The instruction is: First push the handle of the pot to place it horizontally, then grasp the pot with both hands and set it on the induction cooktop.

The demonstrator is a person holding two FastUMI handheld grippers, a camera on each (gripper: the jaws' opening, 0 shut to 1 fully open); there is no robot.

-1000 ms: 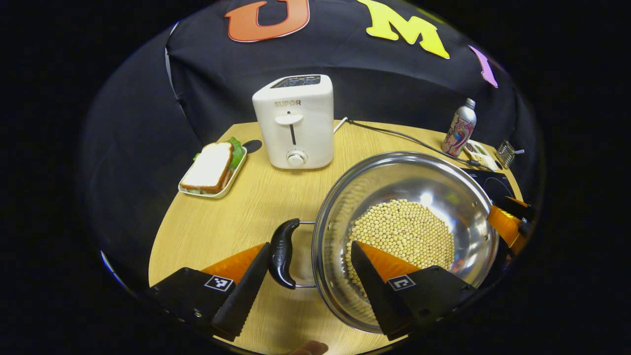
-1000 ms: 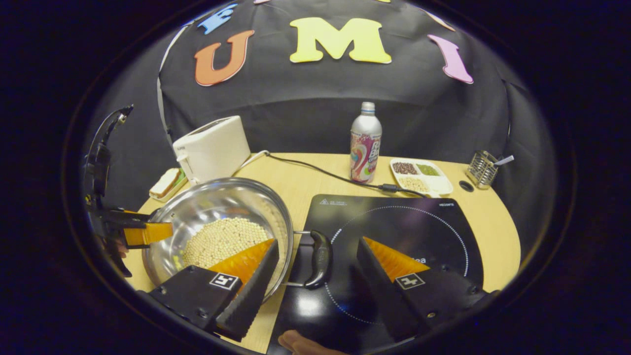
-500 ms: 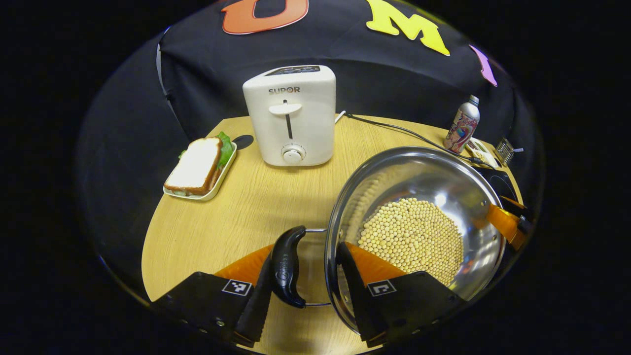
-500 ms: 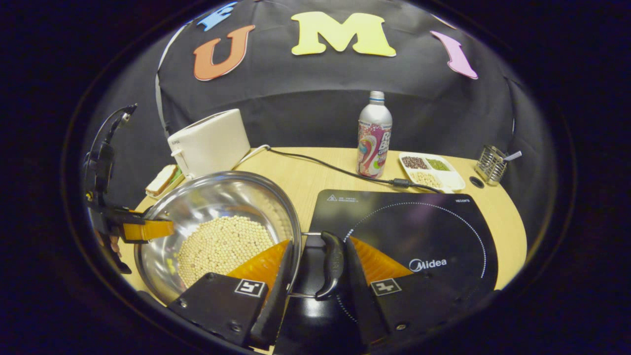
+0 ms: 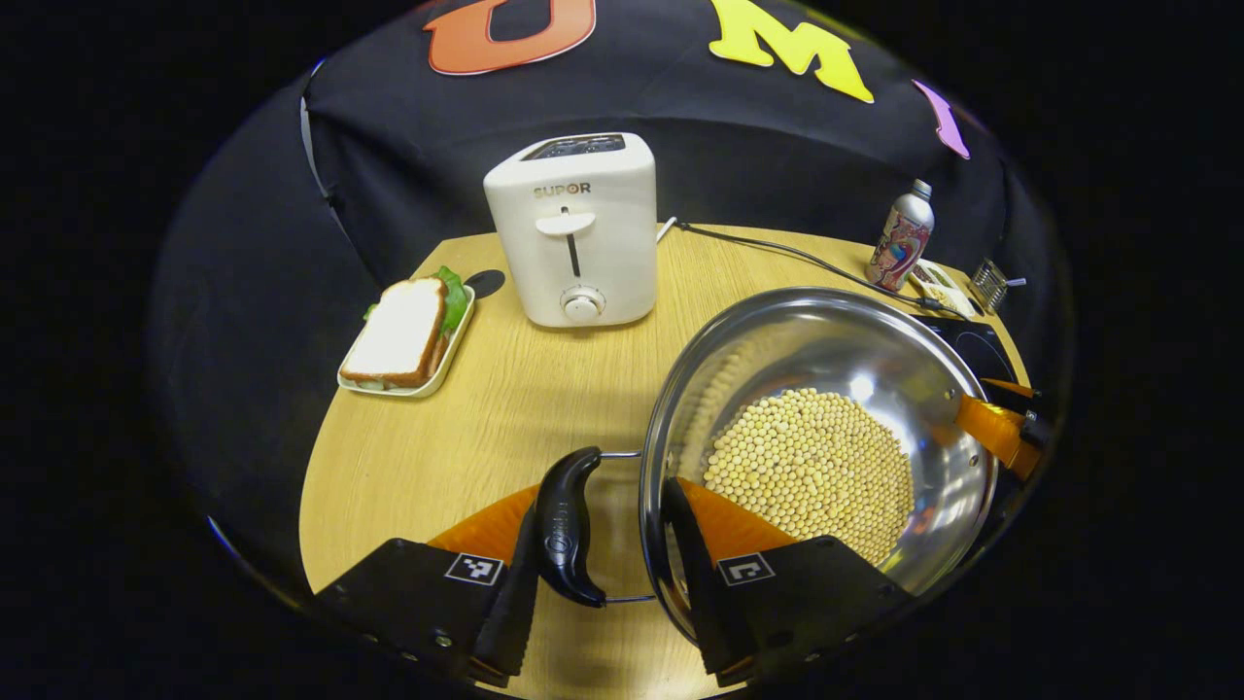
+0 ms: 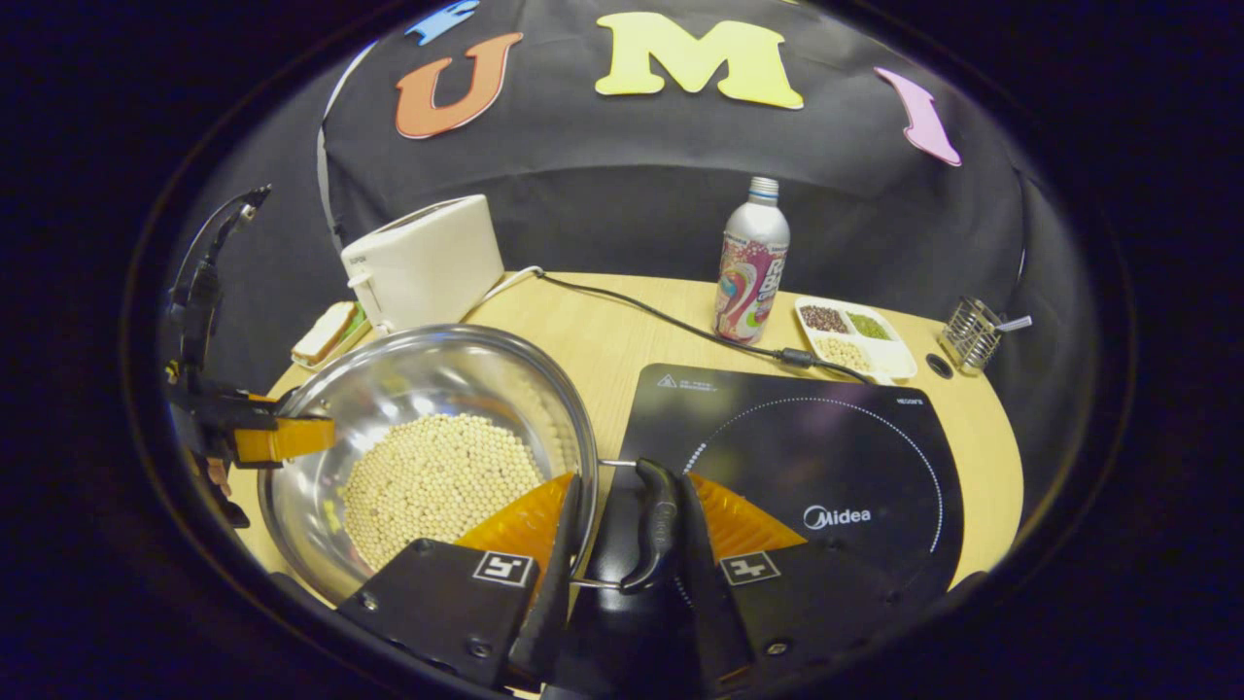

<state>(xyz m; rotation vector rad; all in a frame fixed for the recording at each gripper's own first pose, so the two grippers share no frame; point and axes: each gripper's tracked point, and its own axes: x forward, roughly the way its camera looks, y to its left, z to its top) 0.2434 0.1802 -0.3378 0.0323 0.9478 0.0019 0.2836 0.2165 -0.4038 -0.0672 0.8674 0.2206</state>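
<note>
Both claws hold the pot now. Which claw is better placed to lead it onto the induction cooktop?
Right. The right claw grips the pot by the handle beside the induction cooktop, overlapping its edge. The left claw holds the far handle, so it should probably follow.

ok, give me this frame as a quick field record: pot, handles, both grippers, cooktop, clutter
pot: steel pot holding pale beans, beside the cooktop, not yet centred on it
left handle: black handle lying level, between the fingers of the left hand-held gripper
right handle: black handle lying level, between the fingers of the right hand-held gripper
grip: each spans the pot rim and handle; firm clamp cannot be told
cooktop: black induction cooktop, bare
clutter: toaster, sandwich tray, bottle
</note>
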